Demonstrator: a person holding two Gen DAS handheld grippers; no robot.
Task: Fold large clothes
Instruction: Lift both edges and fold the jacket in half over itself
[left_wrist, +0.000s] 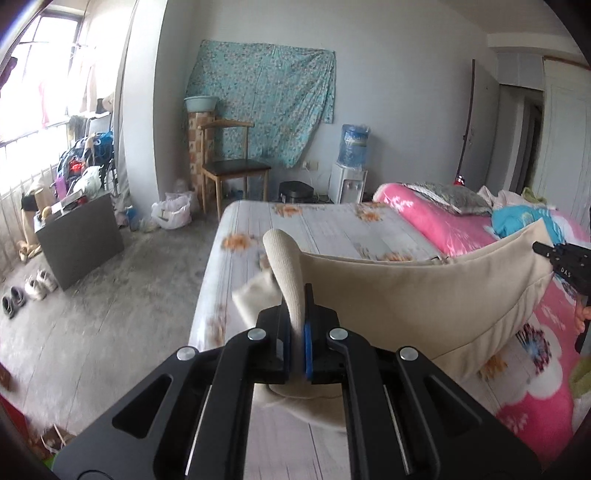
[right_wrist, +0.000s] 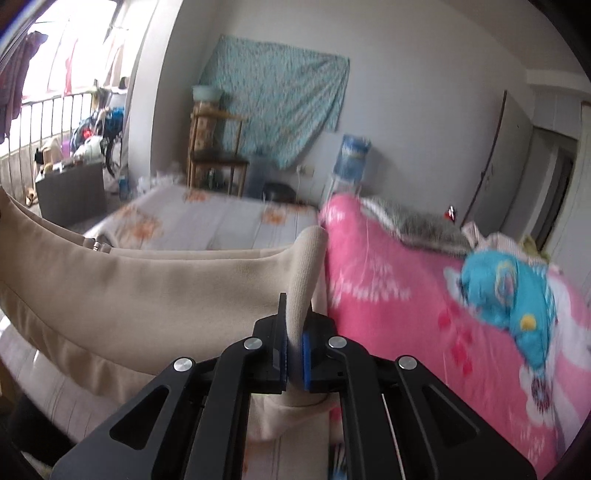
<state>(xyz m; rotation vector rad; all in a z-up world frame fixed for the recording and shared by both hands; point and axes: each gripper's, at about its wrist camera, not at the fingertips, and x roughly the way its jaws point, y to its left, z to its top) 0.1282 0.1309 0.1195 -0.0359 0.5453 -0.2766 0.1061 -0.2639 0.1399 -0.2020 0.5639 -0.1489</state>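
Observation:
A large beige garment hangs stretched between my two grippers above the bed. My left gripper is shut on one ribbed corner of it, which sticks up between the blue pads. The cloth sags to the right toward my right gripper, seen at the frame's edge. In the right wrist view my right gripper is shut on the other ribbed corner, and the beige garment spreads away to the left. A fold of it hangs below each gripper.
A pink flowered blanket covers the right half of the bed, with a blue garment and a grey pillow on it. A chair, water dispenser, dark cabinet and shoes stand on the floor at left.

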